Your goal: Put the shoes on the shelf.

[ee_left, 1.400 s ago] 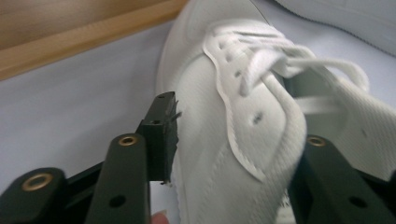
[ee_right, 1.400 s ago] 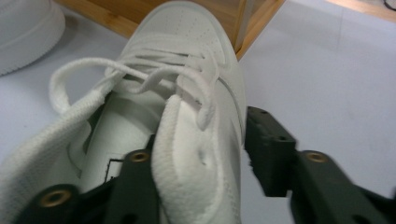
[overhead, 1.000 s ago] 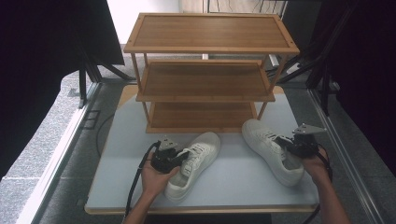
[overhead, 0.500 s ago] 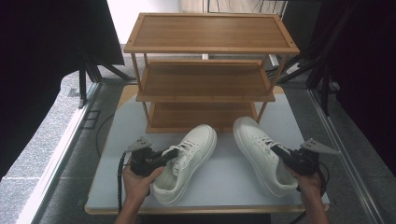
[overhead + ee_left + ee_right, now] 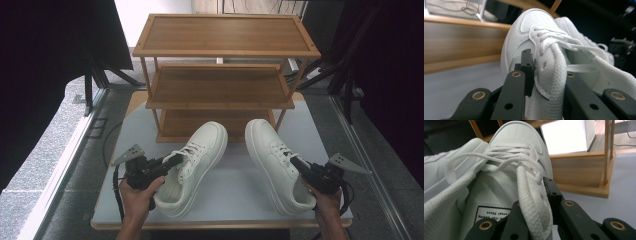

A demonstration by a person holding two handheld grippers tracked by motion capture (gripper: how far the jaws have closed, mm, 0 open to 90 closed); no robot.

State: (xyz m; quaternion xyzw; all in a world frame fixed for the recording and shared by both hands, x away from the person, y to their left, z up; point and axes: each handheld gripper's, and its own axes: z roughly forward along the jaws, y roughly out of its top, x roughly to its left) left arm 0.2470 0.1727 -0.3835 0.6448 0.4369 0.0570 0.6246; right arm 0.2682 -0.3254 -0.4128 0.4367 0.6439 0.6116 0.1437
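Grey table (image 5: 235, 192), rack (image 5: 220, 90) behind | left gripper (image 5: 172, 161) clamps left shoe (image 5: 192, 167), right gripper (image 5: 299, 165) clamps right shoe (image 5: 275, 162) | step: carrying the pair | next: toes into bottom shelf

Left gripper (image 5: 172, 161) & right gripper (image 5: 298, 166): black bodies, brass-ringed screws on jaw links, grey 3-cornered plate on top each, black cable trailing. Forearms bare, no sleeves.

Small print on the tongue label (image 5: 492, 216) of the right shoe (image 5: 506, 170) is unreadable; the picture's edge cuts off its heel.
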